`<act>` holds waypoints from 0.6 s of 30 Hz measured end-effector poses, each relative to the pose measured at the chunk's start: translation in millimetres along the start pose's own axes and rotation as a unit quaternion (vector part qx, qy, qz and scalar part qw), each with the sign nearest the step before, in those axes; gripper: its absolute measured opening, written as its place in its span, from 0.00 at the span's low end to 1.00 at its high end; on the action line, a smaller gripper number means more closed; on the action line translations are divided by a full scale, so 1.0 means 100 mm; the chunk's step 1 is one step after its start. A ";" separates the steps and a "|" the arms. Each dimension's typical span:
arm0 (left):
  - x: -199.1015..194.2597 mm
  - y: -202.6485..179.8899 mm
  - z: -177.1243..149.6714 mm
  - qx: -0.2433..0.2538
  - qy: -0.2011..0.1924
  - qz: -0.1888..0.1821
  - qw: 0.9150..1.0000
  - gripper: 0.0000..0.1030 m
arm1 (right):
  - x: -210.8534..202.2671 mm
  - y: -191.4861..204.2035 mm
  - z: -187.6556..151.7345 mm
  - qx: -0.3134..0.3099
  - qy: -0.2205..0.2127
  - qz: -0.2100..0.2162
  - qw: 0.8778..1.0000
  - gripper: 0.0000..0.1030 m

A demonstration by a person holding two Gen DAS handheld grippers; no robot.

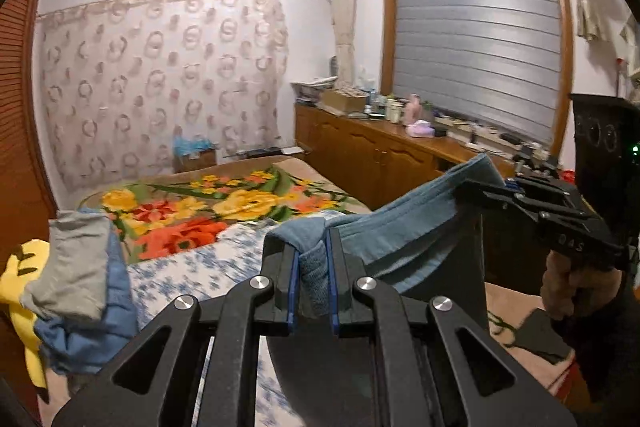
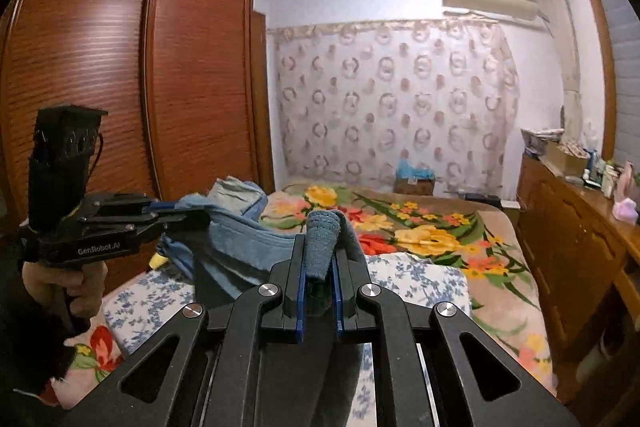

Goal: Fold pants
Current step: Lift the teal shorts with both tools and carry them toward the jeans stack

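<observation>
The pants (image 1: 400, 227) have a blue-teal waistband and a dark grey body. They hang stretched between both grippers above the bed. My left gripper (image 1: 314, 247) is shut on one bunched end of the waistband, low in the middle of the left wrist view. The right gripper (image 1: 468, 187) shows at the right of that view, held by a hand and shut on the other end. In the right wrist view my right gripper (image 2: 320, 251) pinches a roll of the pants (image 2: 240, 247). The left gripper (image 2: 198, 217) grips them at the left. The legs drop out of sight below.
The bed carries a floral blanket (image 1: 208, 211) and a blue-flowered sheet (image 2: 416, 275) under the pants. A pile of grey, blue and yellow clothes (image 1: 76, 267) lies at the bed's left. A wooden wardrobe (image 2: 120, 87) stands left, and a cluttered wooden cabinet (image 1: 380, 155) runs below the window.
</observation>
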State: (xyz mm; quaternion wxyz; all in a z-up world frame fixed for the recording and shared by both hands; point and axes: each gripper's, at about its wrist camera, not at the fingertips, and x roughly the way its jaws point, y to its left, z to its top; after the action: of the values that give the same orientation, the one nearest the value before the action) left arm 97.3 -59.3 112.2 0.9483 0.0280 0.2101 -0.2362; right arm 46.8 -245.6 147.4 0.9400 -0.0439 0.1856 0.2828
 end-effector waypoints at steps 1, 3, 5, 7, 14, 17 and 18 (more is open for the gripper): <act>0.11 0.09 0.04 0.003 0.001 0.013 1.000 0.12 | 0.16 -0.02 0.04 -0.008 0.007 -0.004 1.000 0.10; 0.28 0.24 0.14 0.002 0.003 0.039 0.999 0.12 | 0.45 -0.09 0.16 -0.013 0.019 -0.009 1.000 0.10; 0.39 0.39 0.29 -0.003 -0.002 0.058 0.998 0.12 | 0.65 -0.16 0.38 -0.017 0.015 -0.015 1.000 0.10; 0.40 0.50 0.40 -0.003 -0.017 0.085 0.996 0.12 | 0.79 -0.15 0.59 -0.023 -0.001 -0.026 0.999 0.10; 0.43 0.55 -0.10 0.004 0.014 0.107 0.994 0.12 | 1.26 0.04 0.24 -0.040 0.043 -0.012 0.998 0.10; 0.48 0.56 -0.50 -0.012 0.048 0.097 0.994 0.12 | 1.40 0.03 -0.10 -0.025 0.090 0.009 0.996 0.10; 0.50 0.56 -0.65 -0.018 0.060 0.094 0.994 0.12 | 1.44 0.05 -0.23 -0.024 0.105 0.013 0.994 0.10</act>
State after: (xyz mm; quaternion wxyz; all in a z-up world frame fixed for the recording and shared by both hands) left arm 137.3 -21.7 29.7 0.9523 0.0450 0.2673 -0.1404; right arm 148.1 -171.6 72.7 0.9102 -0.0937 0.2770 0.2933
